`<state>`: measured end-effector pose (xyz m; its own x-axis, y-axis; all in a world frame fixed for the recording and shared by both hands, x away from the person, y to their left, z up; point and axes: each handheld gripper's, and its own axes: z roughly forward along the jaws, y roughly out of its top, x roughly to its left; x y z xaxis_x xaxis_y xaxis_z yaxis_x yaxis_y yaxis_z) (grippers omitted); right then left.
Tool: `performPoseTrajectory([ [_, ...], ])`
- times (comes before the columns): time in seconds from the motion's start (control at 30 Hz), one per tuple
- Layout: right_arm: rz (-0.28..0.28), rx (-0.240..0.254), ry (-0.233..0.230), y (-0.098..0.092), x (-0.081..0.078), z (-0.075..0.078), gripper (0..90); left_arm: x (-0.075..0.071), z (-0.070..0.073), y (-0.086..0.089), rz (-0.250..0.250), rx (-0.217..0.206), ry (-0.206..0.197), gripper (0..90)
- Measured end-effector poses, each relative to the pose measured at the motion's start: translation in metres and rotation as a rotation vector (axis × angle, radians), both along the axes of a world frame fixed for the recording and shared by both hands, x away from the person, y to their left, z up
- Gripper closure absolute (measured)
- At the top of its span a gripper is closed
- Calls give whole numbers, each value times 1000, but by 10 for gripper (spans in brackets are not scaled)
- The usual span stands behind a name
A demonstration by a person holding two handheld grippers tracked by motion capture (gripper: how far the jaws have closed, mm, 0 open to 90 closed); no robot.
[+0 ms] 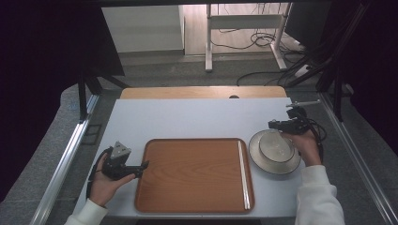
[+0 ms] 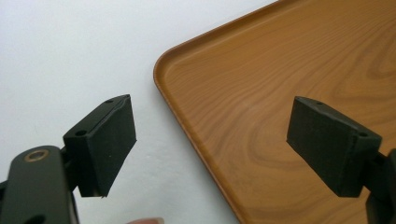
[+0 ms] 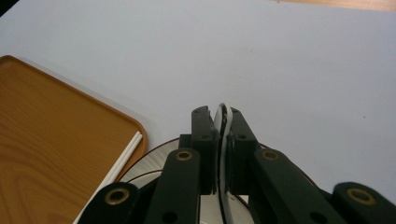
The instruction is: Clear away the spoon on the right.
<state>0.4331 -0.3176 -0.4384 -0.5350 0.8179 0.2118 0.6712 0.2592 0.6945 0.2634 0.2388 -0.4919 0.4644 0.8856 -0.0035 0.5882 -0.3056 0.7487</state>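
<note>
A white bowl [image 1: 276,146] rests on a pale plate [image 1: 261,161] at the table's right side. My right gripper [image 1: 280,125] is at the bowl's far rim and shut on it. In the right gripper view the jaws [image 3: 219,112] pinch the thin white rim of the bowl [image 3: 221,122], with the plate [image 3: 154,161] below. A wooden tray [image 1: 187,173] lies in the middle, with white chopsticks [image 1: 243,173] along its right edge. My left gripper [image 1: 143,166] is open at the tray's left edge. In its own view the left gripper [image 2: 210,121] straddles the rim of the tray [image 2: 289,70], holding nothing.
The white table top [image 1: 187,117] stretches bare behind the tray. A wooden strip [image 1: 202,92] runs along its far edge. In the right gripper view the chopsticks [image 3: 121,161] and the corner of the tray [image 3: 46,130] lie just left of the plate.
</note>
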Motion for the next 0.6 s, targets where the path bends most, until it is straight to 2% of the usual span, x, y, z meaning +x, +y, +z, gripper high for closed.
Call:
performPoseTrajectory([
  [0.23,-8,10,-43,-5,-7,12,845,1,0,0,-1,1,0,152],
  [0.4,8,15,-133,-1,-19,33,845,2,1,1,2,-5,-8,152],
  [0.6,55,26,-222,13,-37,57,845,5,1,-1,-3,-5,-11,153],
])
